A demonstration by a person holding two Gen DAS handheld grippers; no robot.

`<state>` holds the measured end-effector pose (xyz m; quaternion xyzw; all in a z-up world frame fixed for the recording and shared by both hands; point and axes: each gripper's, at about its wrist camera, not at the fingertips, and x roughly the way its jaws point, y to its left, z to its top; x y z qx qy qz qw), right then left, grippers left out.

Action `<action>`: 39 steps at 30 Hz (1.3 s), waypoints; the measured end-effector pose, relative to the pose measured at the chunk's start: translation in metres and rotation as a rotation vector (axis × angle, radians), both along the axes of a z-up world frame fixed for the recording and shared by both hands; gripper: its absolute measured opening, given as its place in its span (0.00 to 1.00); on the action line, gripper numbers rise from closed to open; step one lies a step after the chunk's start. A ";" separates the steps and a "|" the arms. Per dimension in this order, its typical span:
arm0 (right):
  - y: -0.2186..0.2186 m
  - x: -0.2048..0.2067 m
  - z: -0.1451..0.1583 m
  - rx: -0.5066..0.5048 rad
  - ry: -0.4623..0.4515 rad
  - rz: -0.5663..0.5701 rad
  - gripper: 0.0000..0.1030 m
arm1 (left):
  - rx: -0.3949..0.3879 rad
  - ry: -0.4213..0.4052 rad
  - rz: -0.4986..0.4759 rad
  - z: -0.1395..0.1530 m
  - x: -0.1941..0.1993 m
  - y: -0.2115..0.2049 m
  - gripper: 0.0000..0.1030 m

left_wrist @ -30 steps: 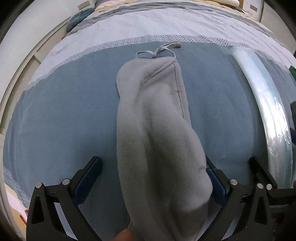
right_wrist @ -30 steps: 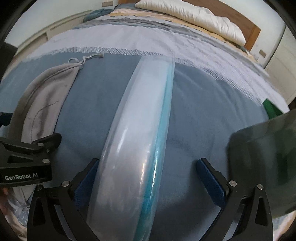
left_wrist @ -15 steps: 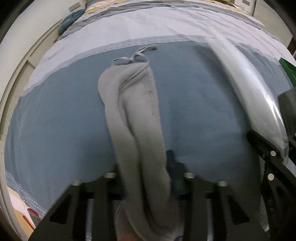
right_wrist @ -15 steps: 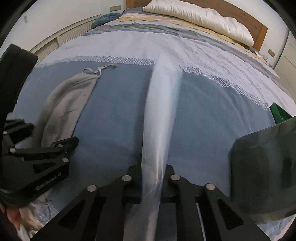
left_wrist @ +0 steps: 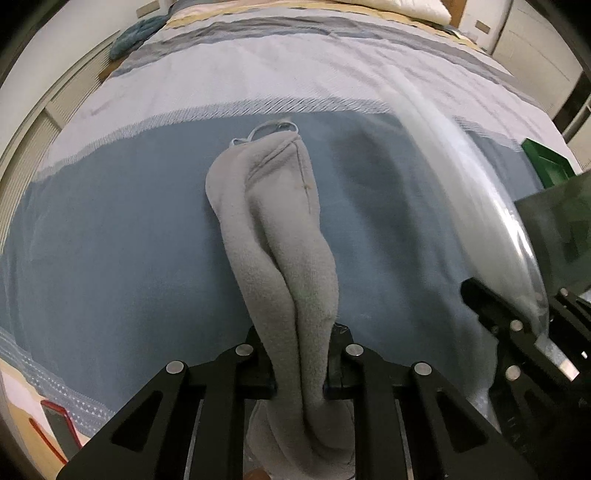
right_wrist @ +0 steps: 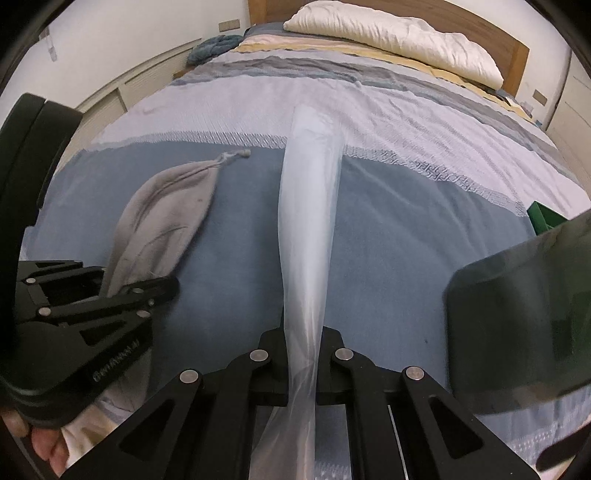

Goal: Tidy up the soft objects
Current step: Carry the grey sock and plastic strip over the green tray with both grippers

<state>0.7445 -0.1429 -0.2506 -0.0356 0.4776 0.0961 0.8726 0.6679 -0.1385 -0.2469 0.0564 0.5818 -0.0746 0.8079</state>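
Observation:
A grey fleece drawstring pouch lies lengthwise on the blue blanket, its cord at the far end. My left gripper is shut on the pouch's near end, which bunches between the jaws. A clear plastic bag stretches away over the blanket. My right gripper is shut on its near end. The pouch also shows in the right wrist view, with the left gripper beside it. The bag and right gripper show at right in the left wrist view.
The bed runs back to a white pillow and wooden headboard. A dark green translucent container stands at the right, with a green box behind it. A blue cloth lies at the far left edge.
Both grippers have closed: the left on the pouch's near end, the right on the plastic bag. Both items are now pinched narrow and both views have pulled back and risen.

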 end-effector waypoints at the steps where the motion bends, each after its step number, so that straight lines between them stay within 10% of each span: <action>1: -0.001 0.000 0.002 0.006 0.004 0.000 0.05 | -0.003 -0.003 -0.006 0.004 -0.001 -0.001 0.13; 39: -0.142 -0.209 0.103 0.103 0.118 0.085 0.05 | 0.001 0.101 0.019 0.093 -0.123 -0.077 0.13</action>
